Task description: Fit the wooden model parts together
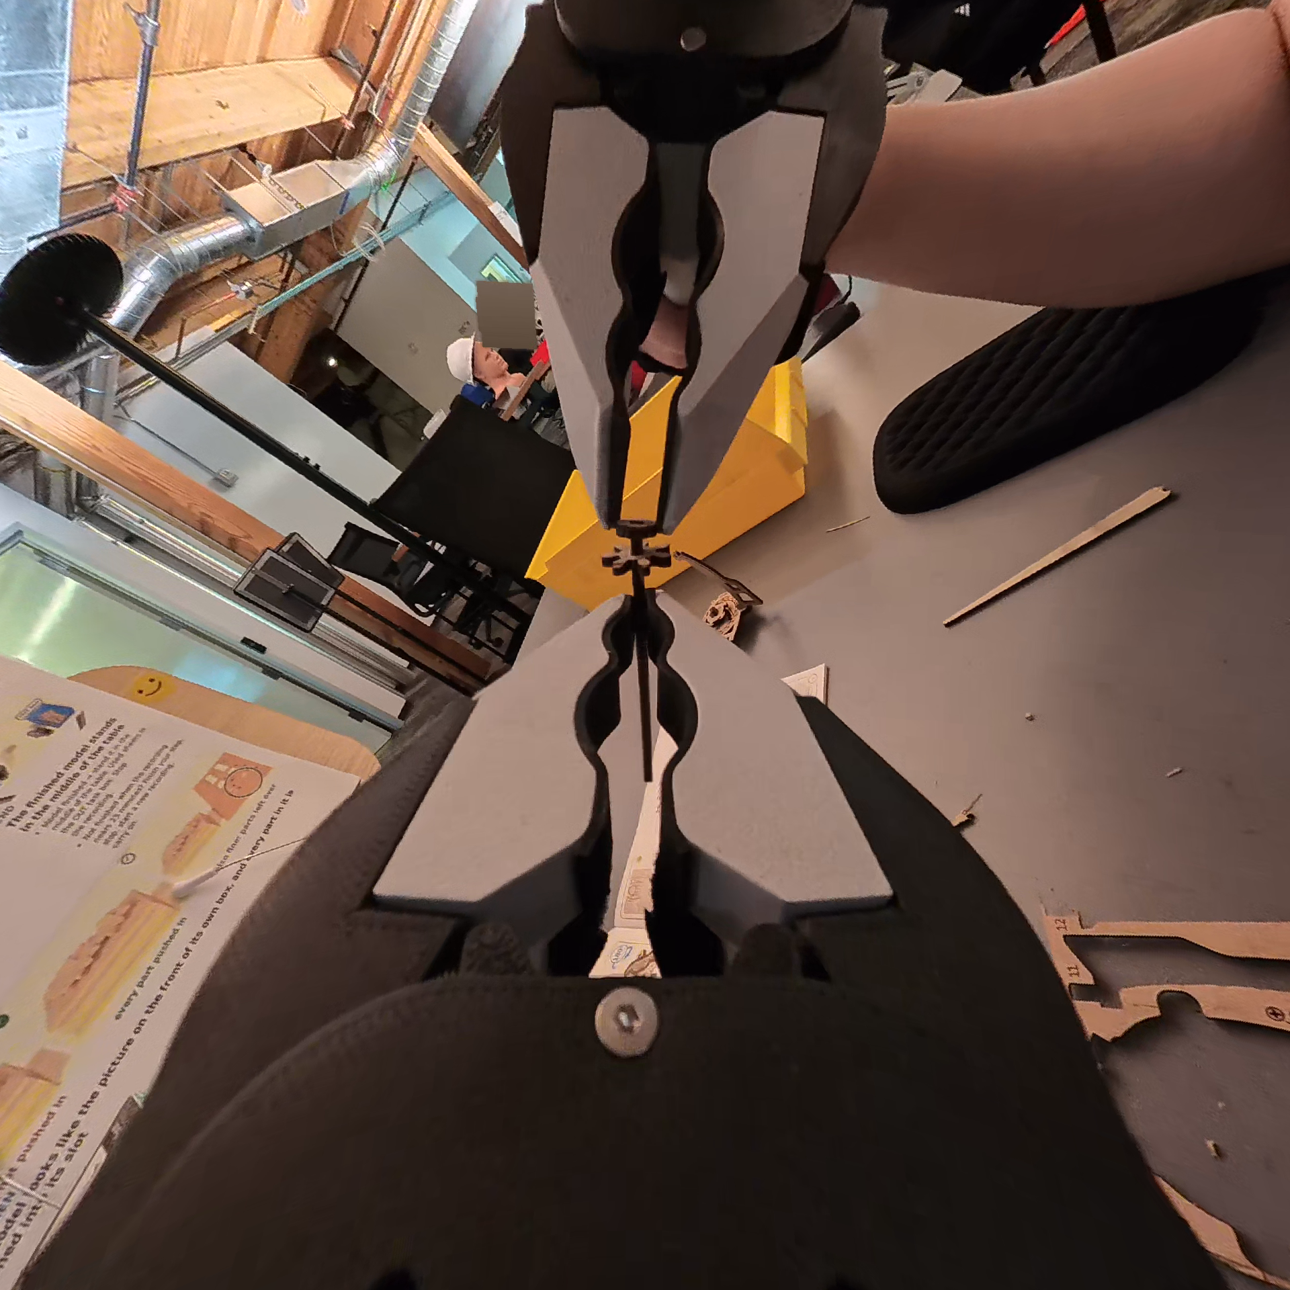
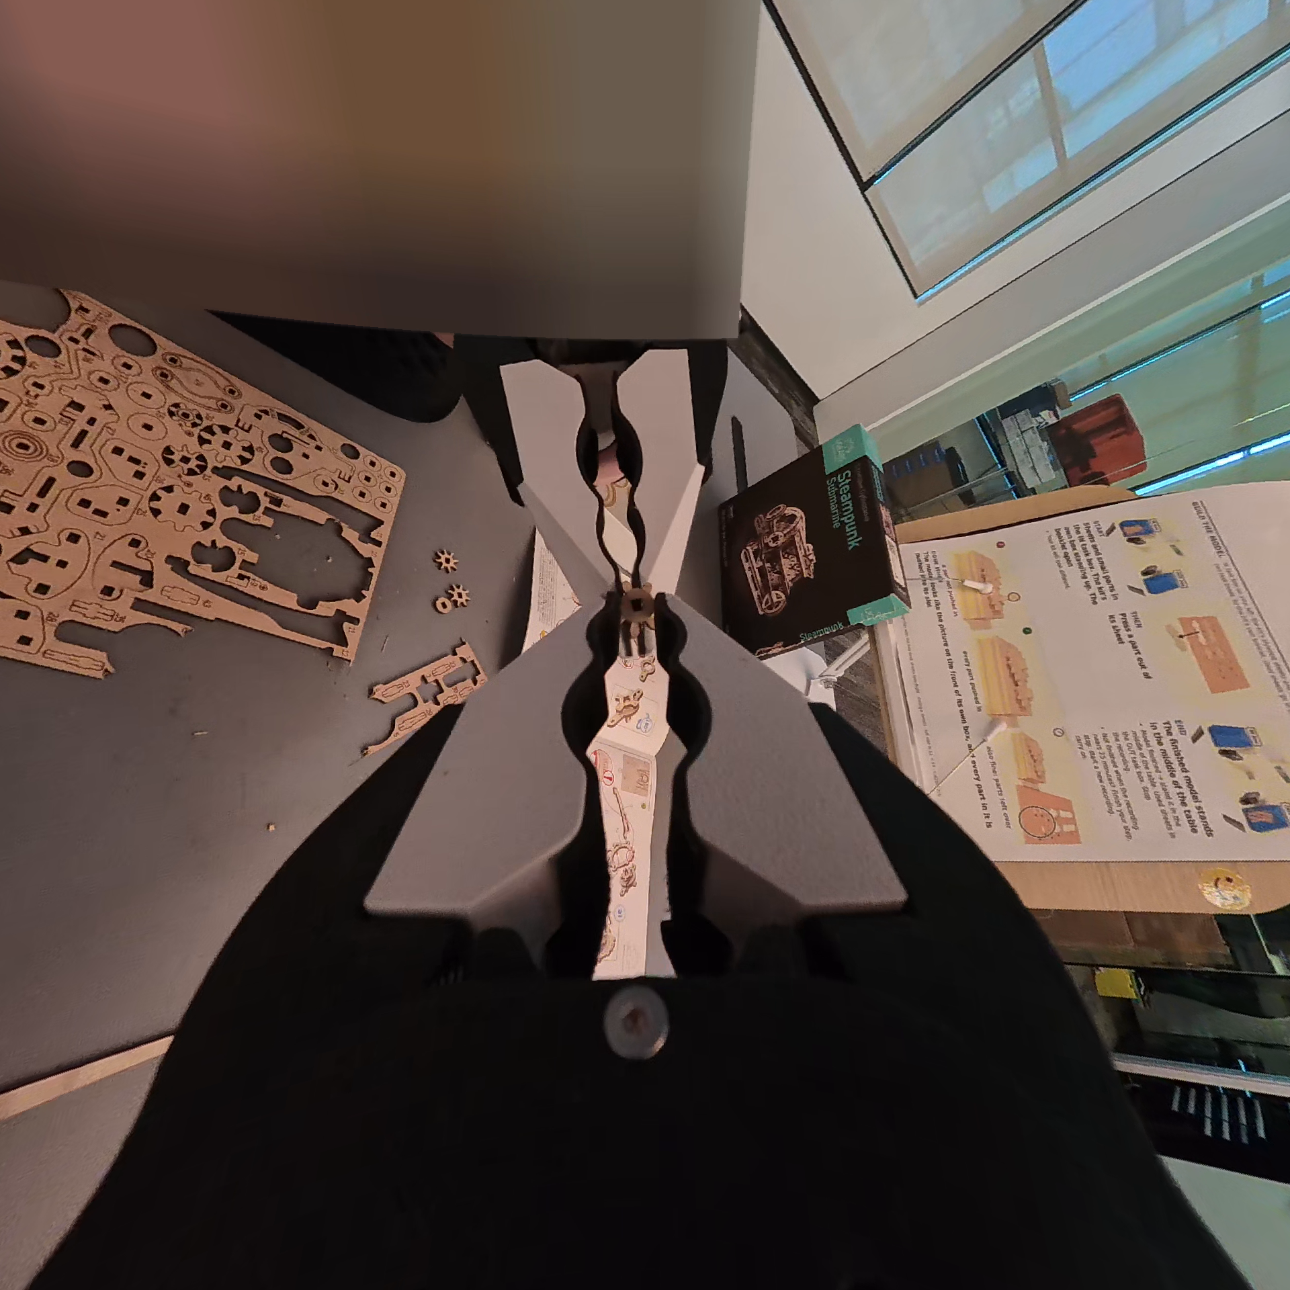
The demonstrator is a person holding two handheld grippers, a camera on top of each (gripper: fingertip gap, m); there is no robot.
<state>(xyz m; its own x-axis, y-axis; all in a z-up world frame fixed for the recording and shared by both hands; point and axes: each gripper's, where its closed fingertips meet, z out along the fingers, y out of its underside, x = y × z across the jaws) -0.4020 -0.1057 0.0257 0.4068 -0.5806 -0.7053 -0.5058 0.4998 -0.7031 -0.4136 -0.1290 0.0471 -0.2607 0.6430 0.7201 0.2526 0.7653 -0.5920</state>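
In the left wrist view my left gripper [image 1: 639, 604] is shut on a thin dark wooden axle [image 1: 646, 705] that points forward. A small toothed gear [image 1: 636, 556] sits on the axle just beyond my fingertips. My right gripper [image 1: 634, 520] comes in from above, tip to tip with the left, shut on a small wooden piece [image 1: 636, 523] at the axle's end. In the right wrist view my right gripper [image 2: 634, 607] pinches a small round wooden piece with a square hole [image 2: 635, 599]. The left gripper [image 2: 627, 579] faces it, nearly touching.
A punched wooden parts sheet [image 2: 174, 502], two loose small gears [image 2: 447, 560] and a frame piece [image 2: 433, 687] lie on the grey table [image 2: 139, 803]. A dark kit box [image 2: 810, 551], instruction poster [image 2: 1089, 670], yellow bin [image 1: 733, 475], black pad [image 1: 1047, 405] and wooden strip [image 1: 1054, 558] are around. My two grippers' fingertips are within a few centimetres of each other.
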